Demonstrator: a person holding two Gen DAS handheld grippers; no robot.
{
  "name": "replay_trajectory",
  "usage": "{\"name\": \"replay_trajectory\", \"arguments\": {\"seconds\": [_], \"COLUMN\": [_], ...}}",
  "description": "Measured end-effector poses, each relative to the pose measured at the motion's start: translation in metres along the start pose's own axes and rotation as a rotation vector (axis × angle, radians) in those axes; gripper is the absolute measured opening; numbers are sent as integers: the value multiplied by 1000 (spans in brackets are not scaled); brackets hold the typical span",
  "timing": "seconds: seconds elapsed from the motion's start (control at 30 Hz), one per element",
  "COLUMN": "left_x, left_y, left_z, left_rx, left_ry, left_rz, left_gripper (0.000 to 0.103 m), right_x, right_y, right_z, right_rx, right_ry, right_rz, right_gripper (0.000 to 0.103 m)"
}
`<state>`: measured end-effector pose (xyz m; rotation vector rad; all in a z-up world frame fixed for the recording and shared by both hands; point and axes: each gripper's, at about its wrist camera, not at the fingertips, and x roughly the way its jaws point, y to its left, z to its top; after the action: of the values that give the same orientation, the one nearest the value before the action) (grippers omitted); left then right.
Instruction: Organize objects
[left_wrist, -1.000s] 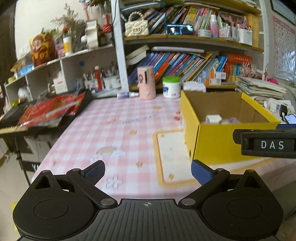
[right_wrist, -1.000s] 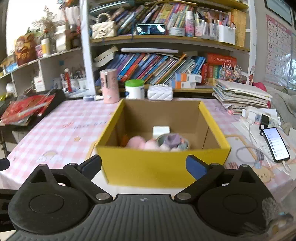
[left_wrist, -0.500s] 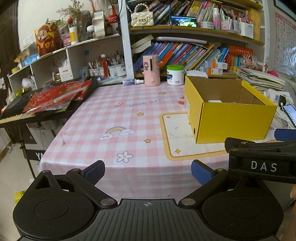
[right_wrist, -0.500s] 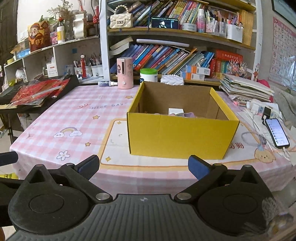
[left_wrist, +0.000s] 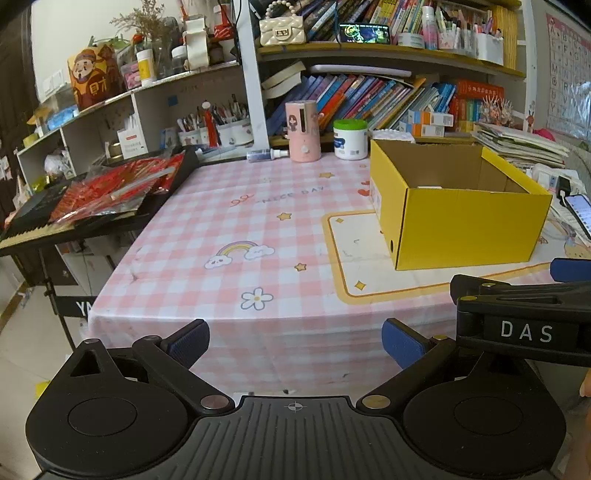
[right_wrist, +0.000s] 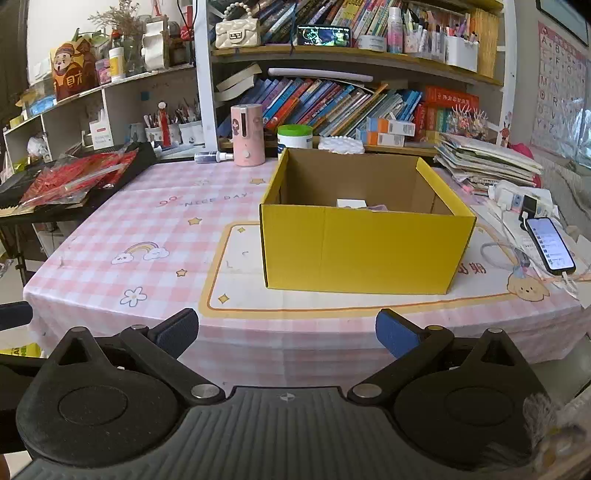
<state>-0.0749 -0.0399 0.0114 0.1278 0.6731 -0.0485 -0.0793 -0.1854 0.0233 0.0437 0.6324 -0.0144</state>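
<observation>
While hovering just off the near edge of the pink-checked cloth-covered table (left_wrist: 229, 229), held nothing in either tool: left gripper (left_wrist: 295, 343) spread wide and empty, right gripper (right_wrist: 286, 328) likewise splayed, blue pads bare. Found the open yellow cardboard box (right_wrist: 362, 251) standing on the cream mat, well ahead of both, with a small white carton (right_wrist: 351, 203) barely showing over its front wall. Saw loose candidates only at the far edge: pink cylindrical dispenser (right_wrist: 247, 134), white tub with green lid (right_wrist: 294, 136), small clear spray bottle (right_wrist: 212, 157) lying on its side. Judged the sorting mostly done. For any further fetch, would have done best to reach past the box's left side, grip upright items at mid-height, and stay clear of the lit black smartphone (right_wrist: 550, 243).
</observation>
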Motion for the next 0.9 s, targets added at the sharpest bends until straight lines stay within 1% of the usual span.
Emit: {"name": "replay_trajectory", "arguments": {"seconds": [0.53,0.9], "left_x": [5,7], "left_y": [4,5], "left_z": [0,1], "left_rx": [-22,-34], "left_ry": [30,20], "left_rz": [-6,-13], "left_gripper": [101,101], "right_x": [6,8], "right_y": [1,0], "right_z": [2,3], "right_rx": [0,4], "right_ry": [26,27], "right_rz": [1,9], "right_gripper": [103,103]}}
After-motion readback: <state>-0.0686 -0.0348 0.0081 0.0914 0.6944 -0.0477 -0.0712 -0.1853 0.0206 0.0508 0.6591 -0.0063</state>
